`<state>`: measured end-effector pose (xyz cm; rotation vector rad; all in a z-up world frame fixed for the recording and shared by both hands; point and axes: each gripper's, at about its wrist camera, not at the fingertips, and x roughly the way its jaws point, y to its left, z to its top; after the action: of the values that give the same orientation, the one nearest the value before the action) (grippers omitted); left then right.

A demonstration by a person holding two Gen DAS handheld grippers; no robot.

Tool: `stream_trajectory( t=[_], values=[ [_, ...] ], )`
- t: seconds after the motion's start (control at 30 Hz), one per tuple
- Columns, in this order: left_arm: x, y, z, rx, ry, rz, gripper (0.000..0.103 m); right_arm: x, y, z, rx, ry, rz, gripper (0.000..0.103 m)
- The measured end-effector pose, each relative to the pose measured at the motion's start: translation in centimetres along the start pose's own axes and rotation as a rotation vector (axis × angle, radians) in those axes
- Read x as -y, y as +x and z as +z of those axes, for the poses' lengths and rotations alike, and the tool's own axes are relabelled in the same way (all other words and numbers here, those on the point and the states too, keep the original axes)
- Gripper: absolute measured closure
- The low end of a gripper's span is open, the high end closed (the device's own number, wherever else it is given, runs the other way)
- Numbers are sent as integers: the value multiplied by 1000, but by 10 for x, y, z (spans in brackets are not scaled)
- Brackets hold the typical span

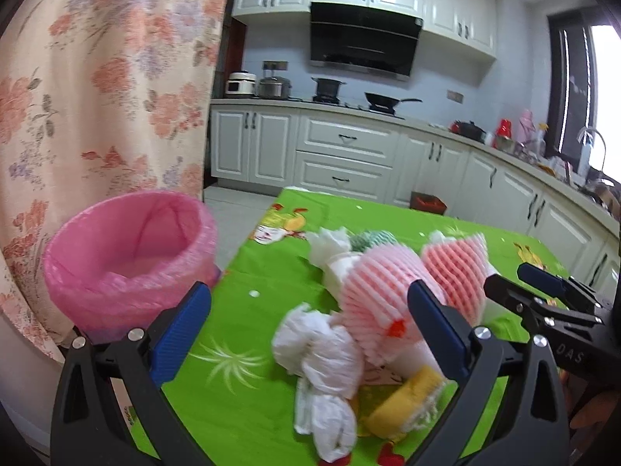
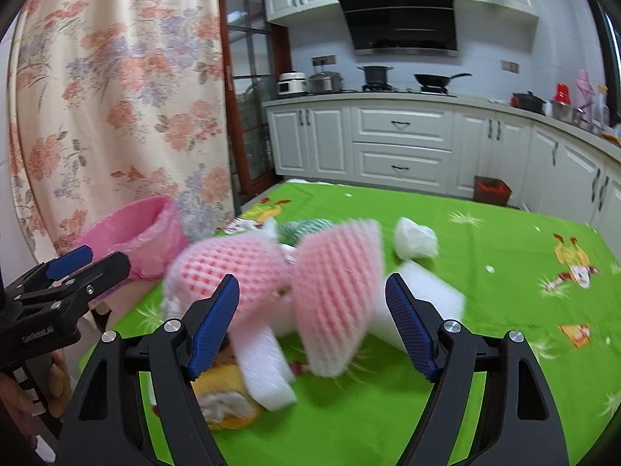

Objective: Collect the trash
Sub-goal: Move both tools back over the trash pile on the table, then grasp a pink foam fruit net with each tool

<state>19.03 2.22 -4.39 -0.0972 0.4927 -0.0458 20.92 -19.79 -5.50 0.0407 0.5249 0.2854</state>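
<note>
While both point slightly downward at the trash pile (image 1: 372,310), my left gripper (image 1: 310,326) and right gripper (image 2: 312,318) stand spread, holding nothing.

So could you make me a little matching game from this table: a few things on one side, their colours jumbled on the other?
Things:
1. bin liner
2. tablecloth
3. foam fruit net
4. sponge

Colours:
A. yellow
B. pink and white mesh
C. bright green with cartoon prints
D. plain pink

Pairs: 1-D, 2-C, 3-B, 4-A
</note>
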Motion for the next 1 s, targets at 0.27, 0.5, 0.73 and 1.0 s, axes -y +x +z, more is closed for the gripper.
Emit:
stream_trajectory(
  t=[0.27,0.5,0.73,1.0],
  values=[
    [29,13,-8,-32,62,-24,5,37,-1,-14,-26,60,-55,29],
    [50,39,0,-24,124,-51,5,55,2,-19,-39,95,-77,29],
    [66,67,2,-30,160,-76,6,58,1,-19,-37,92,-87,29],
    [66,72,-11,-47,209,-107,63,59,7,-21,-55,99,-91,29]
  ],
)
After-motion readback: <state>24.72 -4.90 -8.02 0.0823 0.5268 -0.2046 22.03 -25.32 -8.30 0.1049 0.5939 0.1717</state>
